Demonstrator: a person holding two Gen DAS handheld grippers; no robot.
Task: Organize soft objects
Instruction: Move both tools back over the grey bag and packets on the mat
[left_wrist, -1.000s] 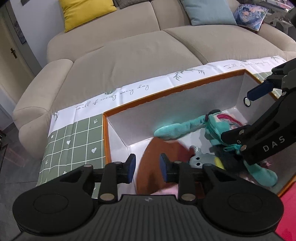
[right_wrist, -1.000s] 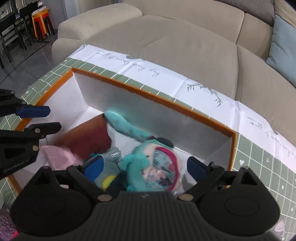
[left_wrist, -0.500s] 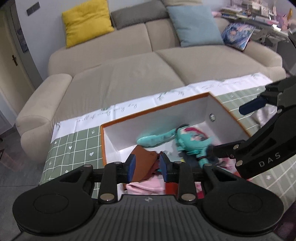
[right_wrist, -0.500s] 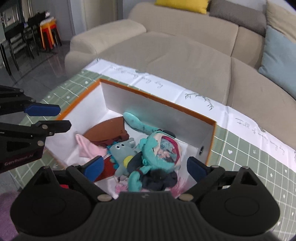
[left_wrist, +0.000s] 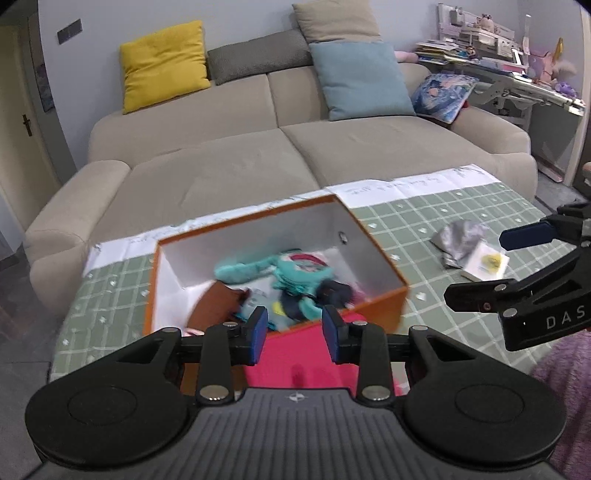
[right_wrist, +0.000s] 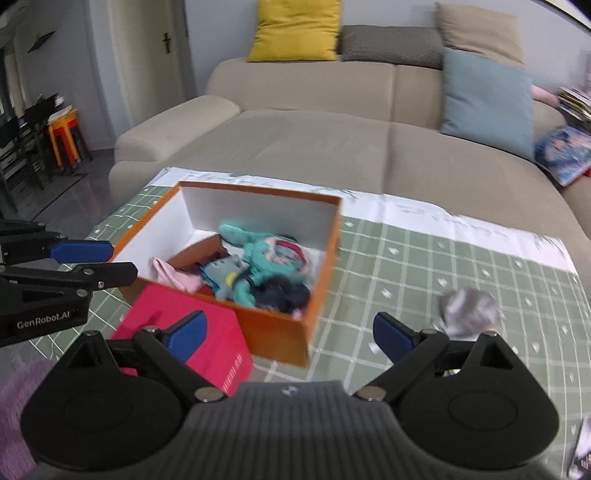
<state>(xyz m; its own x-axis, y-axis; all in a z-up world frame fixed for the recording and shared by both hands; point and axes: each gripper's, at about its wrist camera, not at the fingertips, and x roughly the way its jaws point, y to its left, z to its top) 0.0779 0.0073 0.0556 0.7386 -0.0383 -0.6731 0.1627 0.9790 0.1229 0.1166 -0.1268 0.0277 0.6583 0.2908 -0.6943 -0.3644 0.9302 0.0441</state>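
Observation:
An orange box (left_wrist: 373, 301) (right_wrist: 280, 332) with white inner walls stands on the green checked cloth. In it lie a teal plush doll (left_wrist: 291, 271) (right_wrist: 266, 254), a grey plush (right_wrist: 221, 271), a brown cloth (left_wrist: 216, 304) (right_wrist: 195, 254) and a pink cloth (right_wrist: 171, 275). My left gripper (left_wrist: 294, 332) is open and empty, held above the box's near side. My right gripper (right_wrist: 290, 334) is wide open and empty, near the box's front corner. A grey soft item (left_wrist: 460, 240) (right_wrist: 469, 314) lies on the cloth to the right of the box.
A red flat box (left_wrist: 317, 354) (right_wrist: 184, 325) lies against the orange box's near side. A small white card (left_wrist: 485, 264) lies by the grey item. A beige sofa (left_wrist: 295, 155) with several cushions stands behind the table.
Both grippers have pulled up and back out of the box, empty. The whole box, the red box and the grey item have come into view.

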